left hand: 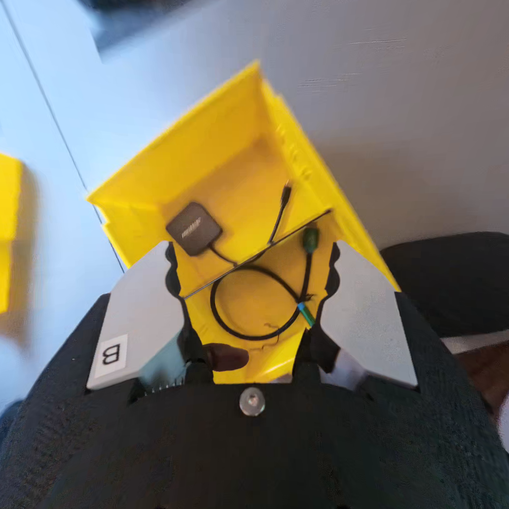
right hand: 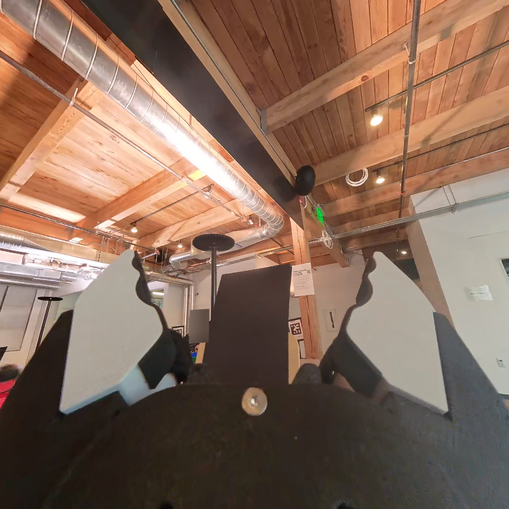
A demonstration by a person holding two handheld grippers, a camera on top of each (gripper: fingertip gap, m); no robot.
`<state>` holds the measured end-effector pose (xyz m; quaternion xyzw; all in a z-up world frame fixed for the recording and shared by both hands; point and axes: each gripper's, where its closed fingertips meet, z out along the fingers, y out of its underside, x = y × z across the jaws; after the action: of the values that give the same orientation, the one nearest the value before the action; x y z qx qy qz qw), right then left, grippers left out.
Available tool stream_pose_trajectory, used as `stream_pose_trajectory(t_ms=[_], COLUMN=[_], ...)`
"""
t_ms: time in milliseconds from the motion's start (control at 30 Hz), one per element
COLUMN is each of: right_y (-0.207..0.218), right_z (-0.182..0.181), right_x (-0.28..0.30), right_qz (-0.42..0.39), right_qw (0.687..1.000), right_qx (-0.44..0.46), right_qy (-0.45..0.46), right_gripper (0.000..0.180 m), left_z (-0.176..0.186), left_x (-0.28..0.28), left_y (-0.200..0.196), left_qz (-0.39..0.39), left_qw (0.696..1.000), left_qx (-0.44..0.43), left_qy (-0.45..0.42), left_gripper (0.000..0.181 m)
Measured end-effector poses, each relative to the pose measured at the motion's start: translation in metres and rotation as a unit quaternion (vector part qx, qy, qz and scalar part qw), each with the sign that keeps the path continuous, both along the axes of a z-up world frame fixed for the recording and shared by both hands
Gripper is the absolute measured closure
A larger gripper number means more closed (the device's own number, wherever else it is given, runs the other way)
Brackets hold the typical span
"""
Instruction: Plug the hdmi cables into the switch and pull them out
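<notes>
In the yellow bin: one dark square switch (left hand: 193, 228), lying flat on the bin floor in the far compartment, with one thin black lead running from it.
Yellow bin (left hand: 192, 154): one in front of the left claw, split into two compartments by one thin dark divider (left hand: 256, 254); the edge of a second yellow bin (left hand: 8, 220) shows at the far left, blurred.
Cables: one black cable (left hand: 248, 303) coiled in a loop in the near compartment; one small black plug (left hand: 285, 196) lies in the far compartment, just beside the switch.
Coloured plugs: one green-wrapped plug (left hand: 310, 239) by the divider; one dark reddish plug (left hand: 227, 357) at the near end, close to the left finger's base; neither is in the switch.
Left claw (left hand: 252, 248): one, wide open above the bin, two grey fingers apart, gripping nothing.
Right claw (right hand: 254, 261): one, wide open, empty, pointed up toward the ceiling.
Bench (left hand: 385, 82): pale surface carrying the bin, blurred.
Overhead in the right wrist view: one wooden ceiling (right hand: 316, 55), one long silver duct (right hand: 124, 82), several small spotlights.
</notes>
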<state>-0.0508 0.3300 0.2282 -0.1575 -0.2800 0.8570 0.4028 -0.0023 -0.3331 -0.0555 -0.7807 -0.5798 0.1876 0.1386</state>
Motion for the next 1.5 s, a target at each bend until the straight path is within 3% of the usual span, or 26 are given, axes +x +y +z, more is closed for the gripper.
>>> stream_pose_trajectory(t_ms=[67,233,433,533,600,633,767,800,833,933,1167,1333,1500], right_y=[-0.002,-0.003,-0.002,-0.01,-0.016,-0.019,-0.022,-0.022,-0.021,-0.018,-0.008,-0.012,-0.025], right_z=[-0.001,0.001,0.007,0.007,0.006,0.006,0.005,0.005,0.005,0.006,0.009,0.007,0.004], right_x=[-0.002,0.001,0.009,0.009,0.008,0.008,0.008,0.007,0.008,0.009,0.015,0.011,0.012], right_qz=[-0.004,-0.013,-0.011,-0.014,-0.016,-0.017,-0.015,-0.015,-0.014,-0.015,-0.022,-0.028,-0.047], right_qw=[1.0,1.0,0.999,0.999,0.999,0.999,0.999,0.999,0.999,0.999,0.998,0.998,0.996], right_qx=[0.005,0.01,-0.002,0.006,0.016,0.02,0.021,0.02,0.018,0.016,0.001,0.011,0.052], right_qy=[0.0,0.01,0.035,0.039,0.039,0.039,0.04,0.039,0.039,0.042,0.052,0.049,0.051], right_gripper=[0.034,0.034,0.034,0.034,0.034,0.034,0.035,0.035,0.035,0.037,0.043,0.048,0.048], left_z=[-0.033,-0.098,-0.134,-0.15,-0.152,-0.151,-0.136,-0.139,-0.144,-0.149,-0.153,-0.142,-0.103], left_x=[-0.015,-0.042,-0.024,-0.016,-0.019,-0.021,-0.048,-0.044,-0.037,-0.037,-0.033,-0.034,-0.034], left_y=[-0.023,-0.058,-0.088,-0.089,-0.085,-0.083,-0.048,-0.054,-0.065,-0.055,-0.048,-0.051,-0.049], left_qz=[0.04,0.147,0.191,0.192,0.196,0.191,0.157,0.165,0.17,0.16,0.086,0.08,0.08], left_qw=[0.996,0.973,0.95,0.945,0.947,0.951,0.968,0.968,0.967,0.965,0.972,0.98,0.994], left_qx=[0.001,0.035,-0.026,-0.027,-0.014,-0.011,0.112,0.085,0.038,0.067,0.006,-0.031,-0.021], left_qy=[-0.083,-0.174,-0.248,-0.264,-0.254,-0.244,-0.161,-0.171,-0.188,-0.195,-0.22,-0.177,-0.071], left_gripper=[0.077,0.084,0.097,0.094,0.08,0.081,0.114,0.11,0.092,0.085,0.115,0.115,0.116])
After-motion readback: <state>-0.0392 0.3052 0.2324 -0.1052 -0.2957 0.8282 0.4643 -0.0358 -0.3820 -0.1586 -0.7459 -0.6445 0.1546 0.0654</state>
